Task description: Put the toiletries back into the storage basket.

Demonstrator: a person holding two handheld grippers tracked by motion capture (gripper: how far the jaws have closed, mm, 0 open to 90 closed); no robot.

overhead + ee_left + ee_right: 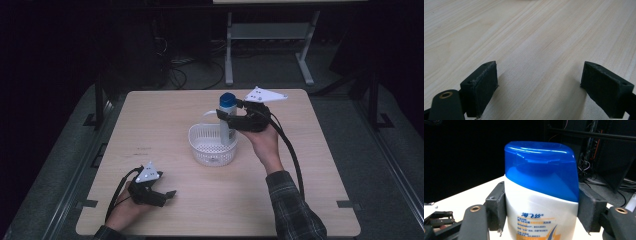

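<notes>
Blue-capped bottle in right hand-held gripper (jaws clamped) above white basket; left hand-held gripper wide, empty.

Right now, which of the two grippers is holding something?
The right gripper: its jaws clamp the blue-capped shampoo bottle above the white basket. The left gripper rests open, nothing between its jaws.

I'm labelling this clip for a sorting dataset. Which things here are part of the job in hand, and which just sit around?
In the job:
- bottle, white with blue cap, clamped in the right gripper
- white basket beneath it

Sitting around:
- left gripper, open, nothing between its jaws
- table
- metal frame behind the table
</notes>
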